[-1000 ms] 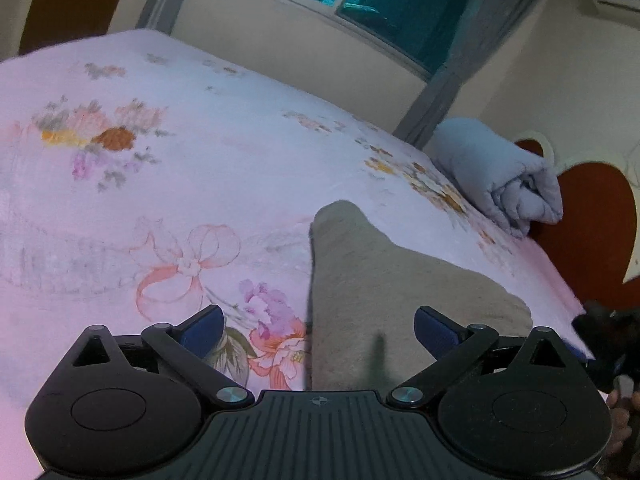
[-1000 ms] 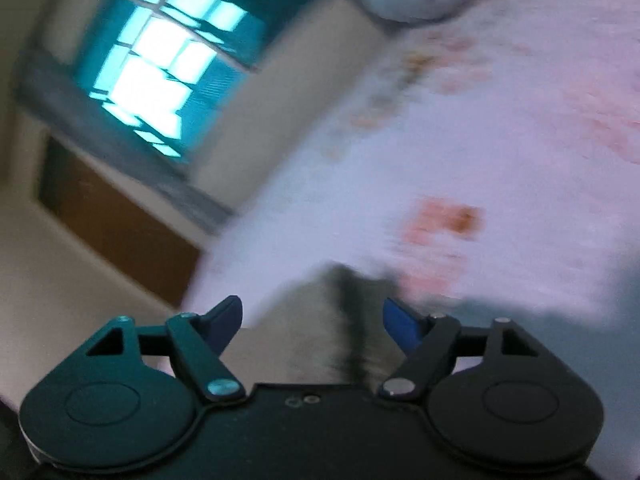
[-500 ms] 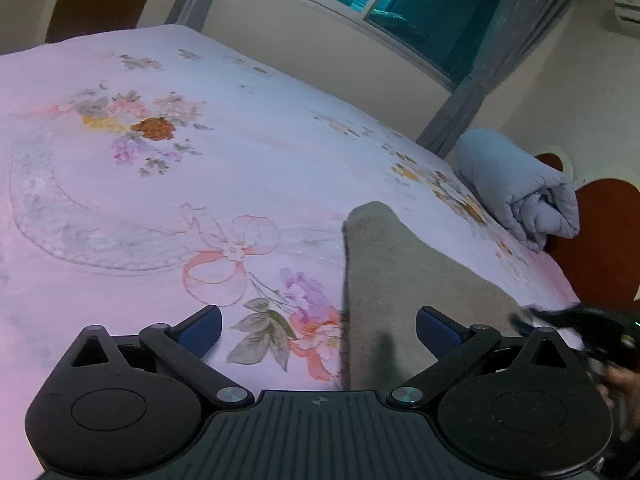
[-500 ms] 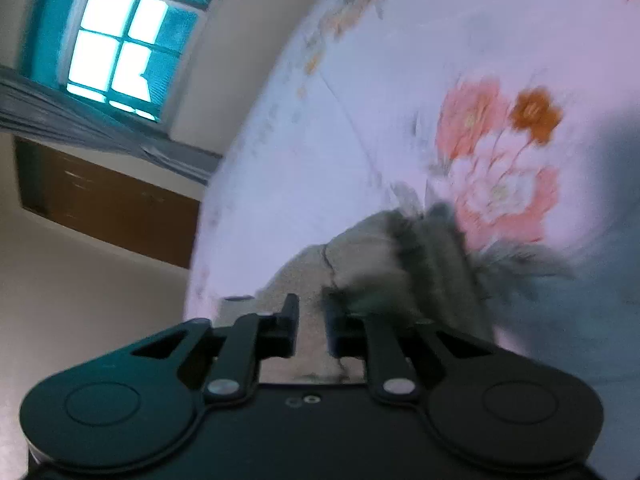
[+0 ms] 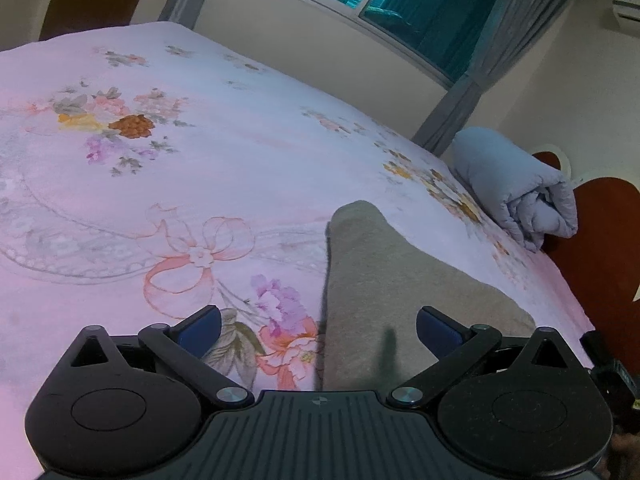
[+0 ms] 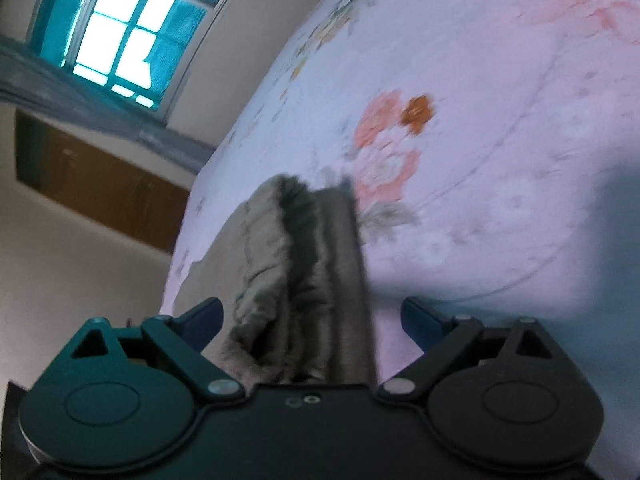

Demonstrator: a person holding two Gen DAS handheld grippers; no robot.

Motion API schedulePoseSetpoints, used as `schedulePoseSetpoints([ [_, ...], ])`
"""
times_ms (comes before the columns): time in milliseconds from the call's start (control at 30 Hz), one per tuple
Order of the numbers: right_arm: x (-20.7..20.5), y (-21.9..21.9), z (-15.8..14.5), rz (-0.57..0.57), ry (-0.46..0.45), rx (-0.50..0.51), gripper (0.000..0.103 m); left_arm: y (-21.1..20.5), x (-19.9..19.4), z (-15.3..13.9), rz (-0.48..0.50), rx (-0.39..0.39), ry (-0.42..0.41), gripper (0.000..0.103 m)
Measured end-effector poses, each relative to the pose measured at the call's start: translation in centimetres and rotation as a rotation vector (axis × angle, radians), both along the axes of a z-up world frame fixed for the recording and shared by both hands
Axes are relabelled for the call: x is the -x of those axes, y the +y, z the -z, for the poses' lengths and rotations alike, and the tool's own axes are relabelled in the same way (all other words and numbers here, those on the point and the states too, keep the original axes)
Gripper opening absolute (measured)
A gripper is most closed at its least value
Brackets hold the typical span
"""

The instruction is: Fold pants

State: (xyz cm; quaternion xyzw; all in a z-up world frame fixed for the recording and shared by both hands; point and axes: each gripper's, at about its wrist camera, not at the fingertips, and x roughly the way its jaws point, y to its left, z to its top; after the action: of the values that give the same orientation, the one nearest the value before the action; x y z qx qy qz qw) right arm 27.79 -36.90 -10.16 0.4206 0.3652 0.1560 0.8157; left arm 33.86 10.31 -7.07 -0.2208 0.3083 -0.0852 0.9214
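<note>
floral bedspread (image 5: pixel 248 152), rolled quilt (image 5: pixel 516 192), window (image 6: pixel 120 28)

The bed (image 5: pixel 248 152) is covered by a pale pink sheet with printed flowers and a ribbon bow. On it lie the pants (image 5: pixel 384 280), grey-beige, folded in a long flat strip with a rounded far end. The printed bow is just beside the pants, toward the side away from the headboard. A rolled pale blue quilt (image 5: pixel 516 192) lies well apart from the pants, beyond their far end, at the headboard edge of the bed.
</note>
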Motion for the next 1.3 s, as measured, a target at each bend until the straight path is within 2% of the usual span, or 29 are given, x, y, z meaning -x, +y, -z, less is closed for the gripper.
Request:
schedulePoseSetpoints([
  [133,-2.3,1.3,0.0,-0.091,0.004,0.005,0.089,0.8,0.2,0.5,-0.003,0.009,0.021,0.103],
  [333,-4.1,0.7,0.5,-0.135,0.016,-0.044,0.088,0.8,-0.7,1.1,0.018,0.036,0.028,0.103],
  [400,-4.4,0.8,0.0,-0.158,0.034,-0.033,0.088,0.4,-1.9,1.4,0.049,0.088,0.042,0.103],
  [467,-4.5,1.3,-0.5,-0.193,0.030,-0.007,0.082,-0.2,-3.4,1.8,0.110,0.158,0.053,0.103],
  [533,-4.6,1.6,-0.4,-0.202,0.035,0.022,0.074,-0.8,-4.8,2.4,0.128,0.181,0.082,0.103],
  [633,-3.7,0.3,0.2,-0.194,0.028,-0.036,0.068,-1.7,-6.4,3.1,0.159,0.196,0.118,0.102],
  [800,-3.8,-0.5,0.7,-0.198,0.031,-0.070,0.067,-2.5,-8.0,4.1,0.265,0.316,0.174,0.101],
  [900,-4.8,-0.3,1.2,-0.211,0.022,-0.100,0.066,-2.2,-8.5,4.9,0.279,0.388,0.206,0.091],
  [967,-5.0,-0.5,1.4,-0.225,0.022,-0.101,0.066,-1.6,-8.7,5.7,0.244,0.438,0.234,0.071],
  [1000,-5.1,-0.6,1.5,-0.227,0.023,-0.102,0.066,-1.5,-8.8,6.1,0.226,0.455,0.249,0.055],
  [1033,-5.2,-0.5,1.5,-0.229,0.025,-0.104,0.066,-1.4,-8.8,6.6,0.215,0.470,0.265,0.043],
  [1067,-5.3,-0.5,1.5,-0.226,0.028,-0.108,0.065,-1.4,-8.8,7.0,0.213,0.486,0.274,0.038],
  [1100,-5.2,-0.5,1.5,-0.225,0.032,-0.111,0.062,-1.5,-8.8,7.2,0.218,0.491,0.272,0.036],
  [1133,-5.2,-0.4,1.3,-0.229,0.031,-0.103,0.052,-1.7,-8.7,7.2,0.225,0.486,0.270,0.031],
  [1200,-5.0,-0.2,0.9,-0.241,0.020,-0.089,0.045,-1.8,-8.6,7.1,0.227,0.502,0.262,0.025],
  [1300,-4.3,0.1,-0.7,-0.268,-0.041,-0.072,0.043,-1.8,-8.1,6.5,0.232,0.546,0.213,0.024],
])
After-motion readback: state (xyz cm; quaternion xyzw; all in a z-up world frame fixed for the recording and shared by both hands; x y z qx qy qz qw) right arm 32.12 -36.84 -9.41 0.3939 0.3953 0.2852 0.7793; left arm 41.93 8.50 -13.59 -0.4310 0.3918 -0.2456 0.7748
